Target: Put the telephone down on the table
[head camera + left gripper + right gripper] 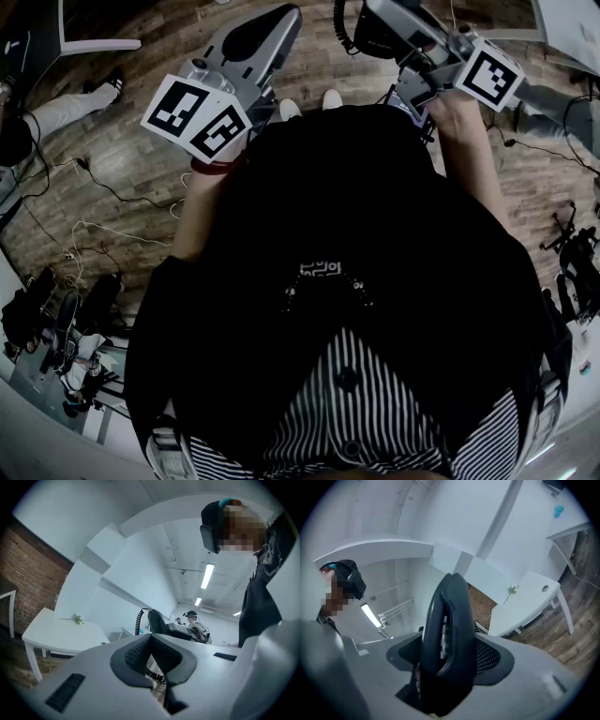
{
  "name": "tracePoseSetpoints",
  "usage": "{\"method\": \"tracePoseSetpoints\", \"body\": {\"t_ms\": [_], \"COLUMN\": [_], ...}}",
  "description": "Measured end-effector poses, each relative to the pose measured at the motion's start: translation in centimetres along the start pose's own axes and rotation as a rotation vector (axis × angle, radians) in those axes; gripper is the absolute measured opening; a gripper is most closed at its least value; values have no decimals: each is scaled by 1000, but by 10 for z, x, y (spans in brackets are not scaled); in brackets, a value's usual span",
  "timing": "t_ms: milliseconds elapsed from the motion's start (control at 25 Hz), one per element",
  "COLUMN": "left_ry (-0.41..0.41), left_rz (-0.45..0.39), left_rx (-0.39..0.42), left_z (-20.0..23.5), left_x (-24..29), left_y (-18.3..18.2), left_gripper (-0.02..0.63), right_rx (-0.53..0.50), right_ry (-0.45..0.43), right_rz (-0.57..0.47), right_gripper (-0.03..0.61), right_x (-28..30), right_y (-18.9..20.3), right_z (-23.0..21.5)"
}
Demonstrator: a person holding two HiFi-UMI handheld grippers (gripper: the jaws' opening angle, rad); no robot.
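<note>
A black telephone handset (447, 634) stands upright between the pads of my right gripper (447, 660), which is shut on it. In the head view the handset (389, 33) is held out in front of the person's chest, with its coiled cord (342, 28) hanging beside it. The left gripper view shows the same handset (157, 620) and its cord (138, 620) straight ahead. My left gripper (154, 656) has its jaws together with nothing between them, and it is raised at the left (281, 23). A white table (61, 632) stands beyond; it also shows in the right gripper view (525, 602).
A small green sprig (77, 618) lies on the white table. Loose cables (94, 187) trail over the wood floor, and another person's leg (56, 108) is at the left. A second white table (569, 529) carries a blue item (558, 510). A chair base (577, 244) stands at the right.
</note>
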State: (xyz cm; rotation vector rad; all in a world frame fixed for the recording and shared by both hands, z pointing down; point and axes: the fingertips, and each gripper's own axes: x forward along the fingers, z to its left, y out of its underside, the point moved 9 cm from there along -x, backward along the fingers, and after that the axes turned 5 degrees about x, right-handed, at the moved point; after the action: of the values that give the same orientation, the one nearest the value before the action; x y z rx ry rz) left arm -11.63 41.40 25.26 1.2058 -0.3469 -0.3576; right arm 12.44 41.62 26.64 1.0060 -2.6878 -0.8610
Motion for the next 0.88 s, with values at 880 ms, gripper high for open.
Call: {"method": "tracePoseSetpoints", "body": {"t_ms": [880], "left_ry": [49], "left_rz": [-42], "left_rx": [-135], "left_z": [3], "left_x": [12], "left_y": [6], "left_gripper": [8], "right_rx": [119], "right_ry": [-65], "right_rz": [13], "right_gripper": [308], "right_x": [0], "right_y": [5], "right_z": [-10]}}
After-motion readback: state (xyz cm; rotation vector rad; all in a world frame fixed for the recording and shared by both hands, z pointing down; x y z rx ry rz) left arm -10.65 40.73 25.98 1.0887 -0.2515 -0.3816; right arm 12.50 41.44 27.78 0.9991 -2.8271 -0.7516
